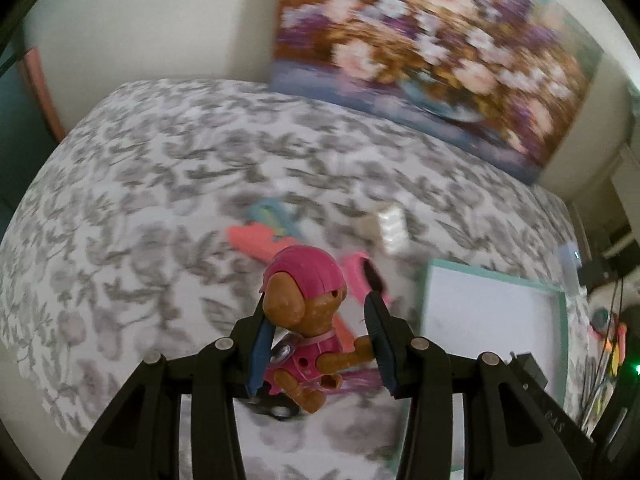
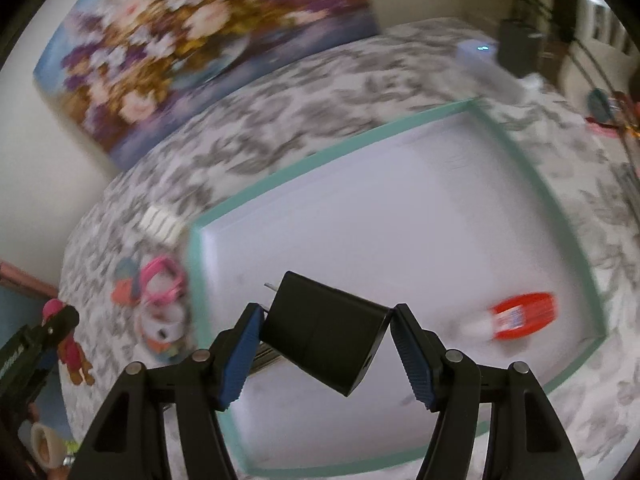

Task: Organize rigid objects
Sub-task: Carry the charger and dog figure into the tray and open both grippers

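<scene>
My left gripper (image 1: pixel 320 312) is shut on a brown toy pup figure with a pink helmet (image 1: pixel 304 320), held above the leaf-patterned bedspread (image 1: pixel 140 184). It also shows at the left edge of the right wrist view (image 2: pixel 74 350). My right gripper (image 2: pixel 326 336) is shut on a black plug-in charger block (image 2: pixel 324 332), tilted, above the white tray with a teal rim (image 2: pixel 400 216). A red and white object (image 2: pixel 516 318) lies in the tray's right part. The tray also shows in the left wrist view (image 1: pixel 492 320).
On the bedspread left of the tray lie a coral toy (image 1: pixel 256 240), a pink ring-shaped toy (image 2: pixel 164 280), a duck-like toy (image 2: pixel 164 332) and a small white block (image 1: pixel 390 226). A flower painting (image 1: pixel 432 52) leans on the wall behind. A grey device (image 2: pixel 486 62) lies beyond the tray.
</scene>
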{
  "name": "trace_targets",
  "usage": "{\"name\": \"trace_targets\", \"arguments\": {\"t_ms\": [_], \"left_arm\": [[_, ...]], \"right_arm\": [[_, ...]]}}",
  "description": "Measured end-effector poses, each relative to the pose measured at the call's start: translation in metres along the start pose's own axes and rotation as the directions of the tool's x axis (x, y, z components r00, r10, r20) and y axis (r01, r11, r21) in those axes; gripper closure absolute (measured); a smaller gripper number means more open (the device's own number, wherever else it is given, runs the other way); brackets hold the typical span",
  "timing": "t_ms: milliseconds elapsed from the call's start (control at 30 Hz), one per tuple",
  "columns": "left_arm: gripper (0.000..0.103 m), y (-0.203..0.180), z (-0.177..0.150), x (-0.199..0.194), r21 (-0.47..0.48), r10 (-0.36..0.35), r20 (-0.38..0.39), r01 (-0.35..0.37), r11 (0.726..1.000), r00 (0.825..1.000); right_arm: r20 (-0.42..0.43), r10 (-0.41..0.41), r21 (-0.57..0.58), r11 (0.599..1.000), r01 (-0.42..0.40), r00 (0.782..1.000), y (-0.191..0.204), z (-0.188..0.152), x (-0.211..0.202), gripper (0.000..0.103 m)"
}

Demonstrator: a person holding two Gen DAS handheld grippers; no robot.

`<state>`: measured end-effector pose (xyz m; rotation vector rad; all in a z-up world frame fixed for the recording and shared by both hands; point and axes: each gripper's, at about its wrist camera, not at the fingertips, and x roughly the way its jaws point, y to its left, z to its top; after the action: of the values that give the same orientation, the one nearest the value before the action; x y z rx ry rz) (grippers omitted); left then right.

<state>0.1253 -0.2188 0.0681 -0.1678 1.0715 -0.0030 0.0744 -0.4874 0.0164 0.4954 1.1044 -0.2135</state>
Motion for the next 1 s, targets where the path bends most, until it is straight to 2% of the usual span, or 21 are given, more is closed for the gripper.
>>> {"name": "trace_targets", "arguments": {"t_ms": [167, 500, 1000], "left_arm": [[0.057, -0.044, -0.008, 0.012, 0.078, -0.055, -0.026, 0.057, 0.995, 0.998], [0.057, -0.108, -0.023, 0.035, 0.227, -0.082, -0.054, 0.093, 0.97, 0.995], [0.056, -0.132, -0.033, 0.051, 0.308, -0.086, -0.071, 0.104, 0.946, 0.994]], "right_arm": [[0.035, -0.055, 0.039, 0.998, 0.054, 0.998, -0.029, 0.011, -0.003, 0.034], [0.063, -0.119, 0.102, 0.988, 0.113, 0.991, -0.062, 0.025, -0.005, 0.034], [0.034, -0.173, 0.073, 0.983, 0.17, 0.984, -0.068, 0.026, 0.01, 0.034]]}}
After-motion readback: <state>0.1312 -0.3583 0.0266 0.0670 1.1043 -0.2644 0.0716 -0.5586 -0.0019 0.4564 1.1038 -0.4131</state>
